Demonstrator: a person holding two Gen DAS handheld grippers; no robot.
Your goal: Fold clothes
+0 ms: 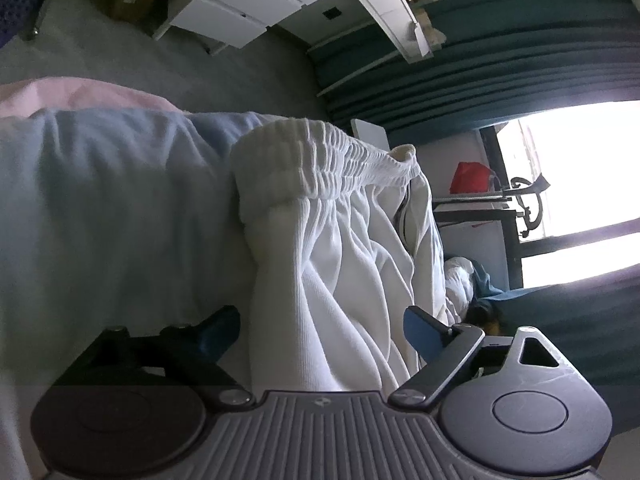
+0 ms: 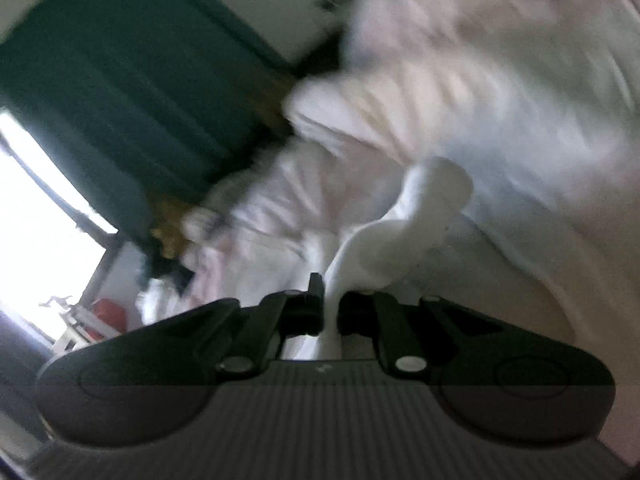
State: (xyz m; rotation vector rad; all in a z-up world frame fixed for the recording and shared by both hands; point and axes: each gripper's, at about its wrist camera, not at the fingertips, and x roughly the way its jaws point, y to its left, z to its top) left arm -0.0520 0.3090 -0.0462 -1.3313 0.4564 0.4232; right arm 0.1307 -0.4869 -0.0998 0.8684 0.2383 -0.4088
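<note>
white ribbed cloth fills most of what my left gripper point(image 1: 324, 332) looks at: a white garment point(image 1: 340, 240) with a gathered elastic waistband point(image 1: 320, 156) bunched across its top edge, lying in folds over a pale blue bedcover point(image 1: 112, 200). my left fingers point(image 1: 424, 334) stand wide apart, with the garment's cloth running down between them; the pads do not press on it. a strip of pink sheet point(image 1: 80, 94) shows past the blue cover, and beyond it grey carpet and a white drawer unit point(image 1: 240, 8). dark teal curtains point(image 1: 500, 68) hang beside a bright window.

my right gripper point(image 2: 330, 312) has its fingers drawn together and clamped on a narrow twist of white fabric point(image 2: 400, 224), which rises from the pinch up into a rounded bunch. the rest of this view is heavily blurred (i can only make out more pale cloth heaped behind, the curtain point(image 2: 120, 80) and the window glare).
</note>
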